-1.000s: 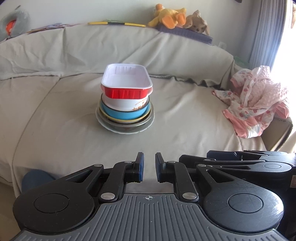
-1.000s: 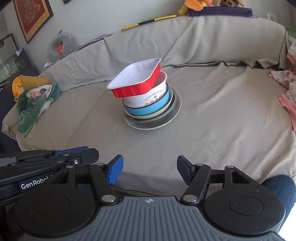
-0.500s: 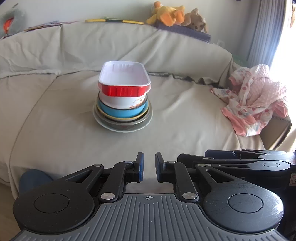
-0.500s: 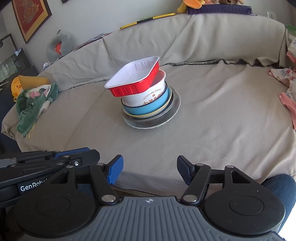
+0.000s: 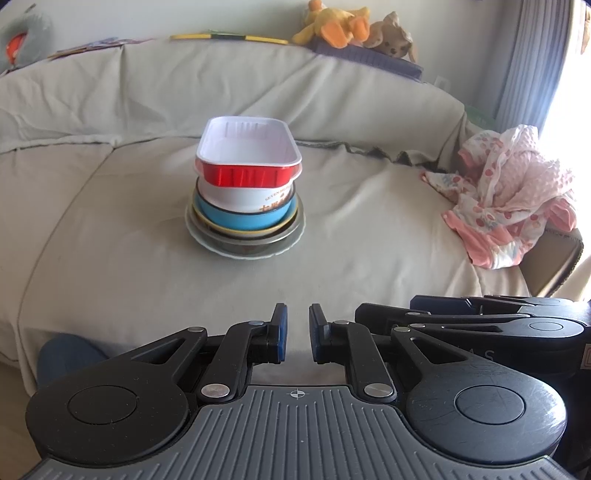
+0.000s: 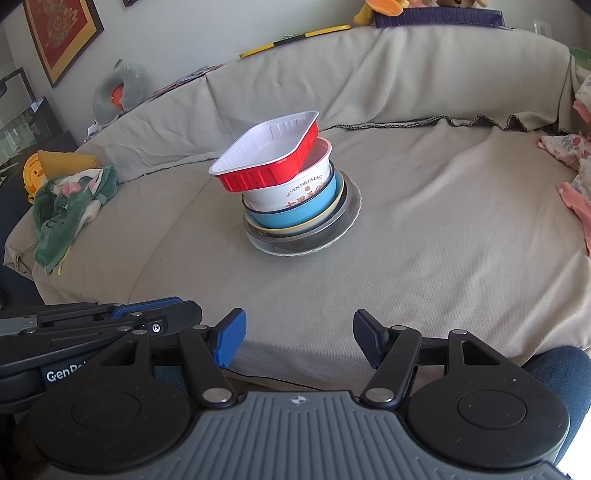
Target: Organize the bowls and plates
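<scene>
A stack of dishes stands in the middle of the beige-covered sofa seat. From the top it holds a red tray with a white inside, a white printed bowl, a blue bowl and a pale plate at the bottom. The tray sits tilted on the white bowl. My left gripper is well short of the stack, shut, with its blue pads almost together and nothing between them. My right gripper is equally far back, open and empty.
Pink baby clothes lie at the right end of the seat. A green cloth lies at the left end. Plush toys sit on the backrest. A person's knees are at the front edge.
</scene>
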